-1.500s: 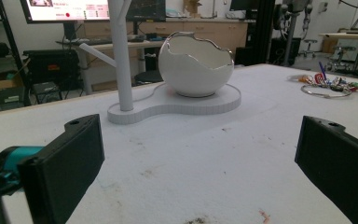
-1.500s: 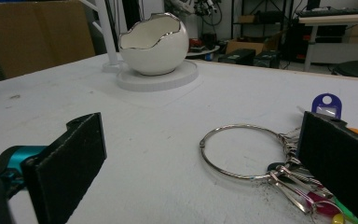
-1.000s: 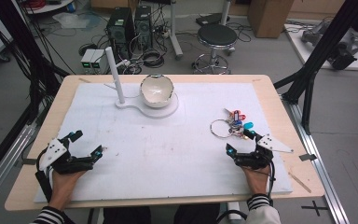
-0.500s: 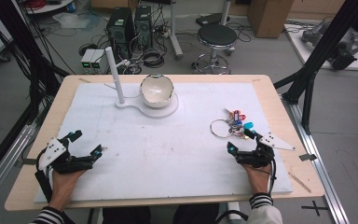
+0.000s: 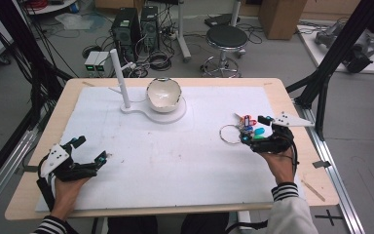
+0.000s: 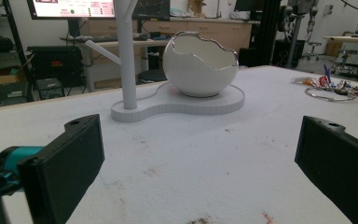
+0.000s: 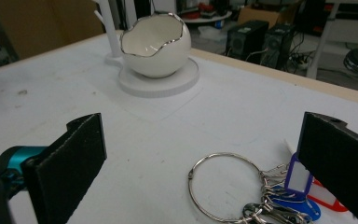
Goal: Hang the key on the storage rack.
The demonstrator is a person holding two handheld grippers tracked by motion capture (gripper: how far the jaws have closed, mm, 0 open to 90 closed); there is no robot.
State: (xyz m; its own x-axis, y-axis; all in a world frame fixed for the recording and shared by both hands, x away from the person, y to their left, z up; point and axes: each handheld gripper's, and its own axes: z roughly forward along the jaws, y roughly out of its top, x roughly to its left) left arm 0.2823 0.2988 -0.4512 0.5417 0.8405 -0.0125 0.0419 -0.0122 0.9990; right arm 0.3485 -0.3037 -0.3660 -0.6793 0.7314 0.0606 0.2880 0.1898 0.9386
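Nothing picked up yet. My right gripper fingers spread, steel key ring with coloured plastic tags lying on table between them, ungrasped. My left gripper fingers spread, empty. White eggshell-shaped bowl far ahead; likely destination.

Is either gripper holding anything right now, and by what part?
Nothing is held. Left gripper and right gripper are both open; the metal key ring with coloured tags lies on the table.

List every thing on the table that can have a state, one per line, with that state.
Left tool: open, empty, low over the mat.
Right tool: open, at the key ring, not gripping.
Key ring: flat on the mat, tags bunched at one side.
Egg-shaped bowl: upright on its stand, looks empty.
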